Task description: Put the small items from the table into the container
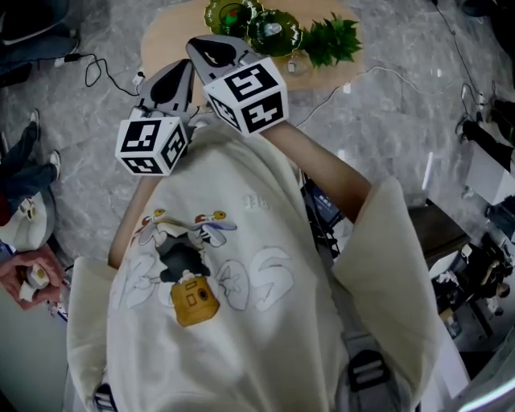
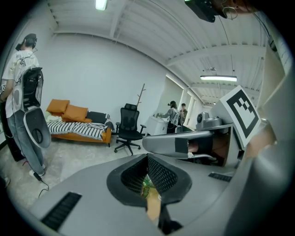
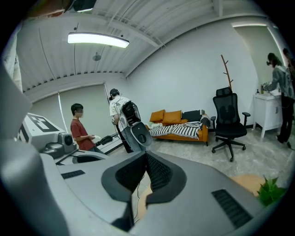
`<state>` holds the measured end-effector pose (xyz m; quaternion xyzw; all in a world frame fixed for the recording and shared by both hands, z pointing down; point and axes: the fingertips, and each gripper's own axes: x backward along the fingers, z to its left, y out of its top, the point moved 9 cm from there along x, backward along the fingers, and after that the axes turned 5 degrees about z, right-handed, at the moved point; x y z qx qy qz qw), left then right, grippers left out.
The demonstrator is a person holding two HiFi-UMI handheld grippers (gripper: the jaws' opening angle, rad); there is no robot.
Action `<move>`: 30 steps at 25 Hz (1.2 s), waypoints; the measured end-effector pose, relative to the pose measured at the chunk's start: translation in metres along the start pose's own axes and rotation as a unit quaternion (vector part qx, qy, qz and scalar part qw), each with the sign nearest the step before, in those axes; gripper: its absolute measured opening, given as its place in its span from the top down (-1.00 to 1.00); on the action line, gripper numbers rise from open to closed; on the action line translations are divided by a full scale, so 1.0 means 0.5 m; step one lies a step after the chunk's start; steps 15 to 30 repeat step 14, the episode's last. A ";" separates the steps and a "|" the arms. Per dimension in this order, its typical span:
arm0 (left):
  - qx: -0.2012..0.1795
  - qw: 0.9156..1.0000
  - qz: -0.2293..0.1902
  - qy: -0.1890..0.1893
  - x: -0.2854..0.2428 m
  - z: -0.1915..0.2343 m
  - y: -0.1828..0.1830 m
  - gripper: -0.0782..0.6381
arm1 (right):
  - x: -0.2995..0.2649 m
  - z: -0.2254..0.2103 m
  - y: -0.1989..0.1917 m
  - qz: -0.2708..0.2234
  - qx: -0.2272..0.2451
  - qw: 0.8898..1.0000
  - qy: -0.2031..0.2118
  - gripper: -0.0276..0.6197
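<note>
In the head view a small round wooden table (image 1: 165, 44) stands on the marble floor ahead of me. On it are two green glass dishes (image 1: 273, 32) (image 1: 232, 14) and a green plant (image 1: 331, 39). Both grippers are held up in front of my chest, short of the table. My left gripper (image 1: 179, 74) is shut and empty; in its own view its closed jaws (image 2: 147, 159) leave a slit that shows a bit of green and wood. My right gripper (image 1: 211, 50) is also shut with nothing in it (image 3: 146, 156). No small items can be made out on the table.
Cables (image 1: 96, 68) trail over the floor left of the table. A seated person's legs (image 1: 20, 157) show at the left edge, dark equipment (image 1: 483, 265) at the right. The gripper views show an orange sofa (image 3: 184, 124), a black office chair (image 3: 228, 120) and people standing.
</note>
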<state>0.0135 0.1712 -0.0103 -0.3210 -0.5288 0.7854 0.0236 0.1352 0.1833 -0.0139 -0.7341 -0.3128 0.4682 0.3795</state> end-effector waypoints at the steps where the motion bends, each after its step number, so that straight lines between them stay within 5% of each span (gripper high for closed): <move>1: 0.001 1.000 0.000 0.002 0.002 0.004 -0.001 0.76 | 0.000 0.006 -0.004 0.000 -0.004 1.000 0.001 0.89; 30: 0.016 1.000 -0.007 -0.015 0.034 0.033 -0.006 0.76 | 0.034 0.040 0.023 0.003 0.005 1.000 -0.016 0.89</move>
